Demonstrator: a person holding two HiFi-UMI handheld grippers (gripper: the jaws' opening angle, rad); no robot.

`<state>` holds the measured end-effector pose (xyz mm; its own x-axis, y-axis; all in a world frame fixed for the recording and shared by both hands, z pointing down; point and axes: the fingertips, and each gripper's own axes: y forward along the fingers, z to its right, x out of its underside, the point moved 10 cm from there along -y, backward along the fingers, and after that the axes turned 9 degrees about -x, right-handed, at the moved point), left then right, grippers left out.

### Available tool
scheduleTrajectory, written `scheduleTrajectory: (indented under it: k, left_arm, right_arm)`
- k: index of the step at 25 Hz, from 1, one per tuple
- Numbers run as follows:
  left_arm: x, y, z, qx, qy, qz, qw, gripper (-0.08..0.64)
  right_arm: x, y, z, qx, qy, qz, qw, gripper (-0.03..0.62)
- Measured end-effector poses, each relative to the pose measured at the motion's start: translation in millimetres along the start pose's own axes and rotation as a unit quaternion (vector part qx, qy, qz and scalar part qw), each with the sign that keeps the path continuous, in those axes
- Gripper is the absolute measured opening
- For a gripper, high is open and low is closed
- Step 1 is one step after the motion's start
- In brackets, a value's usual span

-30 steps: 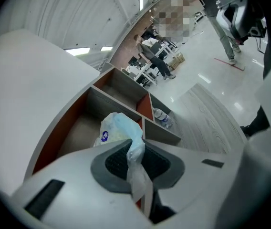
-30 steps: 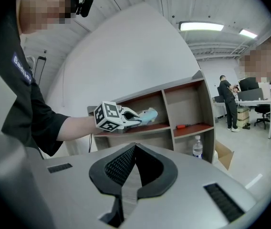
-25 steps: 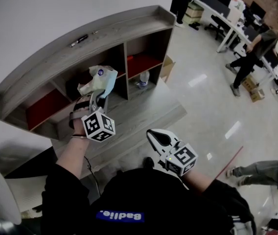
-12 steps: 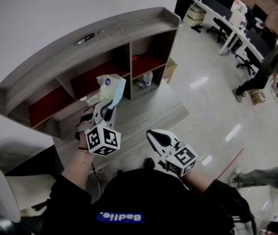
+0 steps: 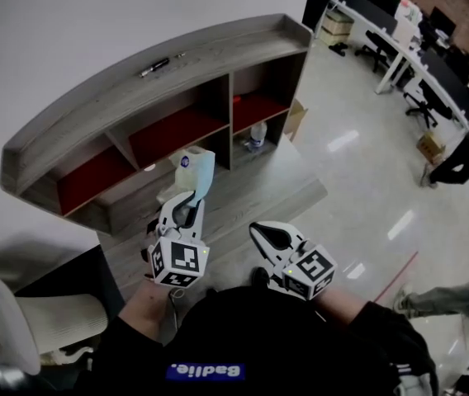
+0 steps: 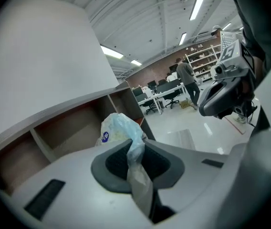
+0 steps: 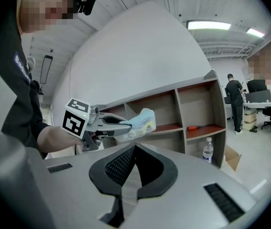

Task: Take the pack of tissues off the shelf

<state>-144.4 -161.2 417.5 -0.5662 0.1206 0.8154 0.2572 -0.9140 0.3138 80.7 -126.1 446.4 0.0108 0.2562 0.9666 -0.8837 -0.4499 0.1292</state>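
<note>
The left tool (image 5: 190, 205) pinches the pack of tissues (image 5: 198, 170), out in front of the shelf (image 5: 135, 85). The right tool (image 5: 259, 232) is pressed together and empty.

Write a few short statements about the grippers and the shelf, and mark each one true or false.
1. The left gripper is shut on the pack of tissues. True.
2. The pack of tissues lies inside a compartment of the shelf. False: it is held in the air in front of the shelf.
3. The right gripper holds a water bottle. False: it is shut and empty; the water bottle stands low in the shelf's right section.
4. A dark pen lies on top of the shelf. True.
</note>
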Motion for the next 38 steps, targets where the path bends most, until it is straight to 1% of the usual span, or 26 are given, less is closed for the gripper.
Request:
scheduleTrajectory:
  k: [4,9,11,14,19,25,27,32,38]
  left_arm:
    - [6.8,-13.0,1.9,-0.005,-0.032,0.002,0.9995,0.044]
    - [14.2,-27.4,9.4,-0.004,-0.050,0.006,0.9987,0.044]
    - [16.0,-32.4,10.1,-0.006,-0.067,0.004,0.9977,0.044]
    - [14.0,-39.1,8.0,-0.007,-0.104,0.005,0.9945,0.044]
    - [16.7,-44.4,8.9,0.006,-0.170,0.012,0.9853,0.044]
    - [17.6,-52.2,15.8,0.035,-0.255,0.016,0.9661,0.043]
    - [16.5,-55.4,19.5,0.041,-0.267,0.019,0.9627,0.043]
    - [13.6,-60.7,27.5,0.051,-0.279,0.026,0.9585,0.043]
    - [11.8,-66.5,33.8,0.057,-0.283,0.028,0.9569,0.044]
  right_arm:
    - [-0.1,4.9,-3.4,-0.008,-0.001,-0.006,1.000,0.029]
    - [2.1,8.4,-7.5,-0.016,0.000,-0.016,1.000,0.029]
    - [2.2,9.9,-7.6,-0.016,0.002,-0.012,1.000,0.029]
    - [-0.5,12.4,-9.2,-0.018,-0.001,-0.006,1.000,0.029]
    - [0.8,14.6,-11.0,-0.021,-0.004,-0.004,1.000,0.029]
    - [2.5,12.2,-13.9,-0.025,-0.006,-0.003,1.000,0.029]
    - [3.3,10.4,-14.5,-0.025,-0.007,-0.003,1.000,0.029]
    - [5.5,8.0,-16.1,-0.027,-0.006,-0.005,1.000,0.029]
    - [3.0,6.3,-18.9,-0.030,-0.011,0.000,0.999,0.029]
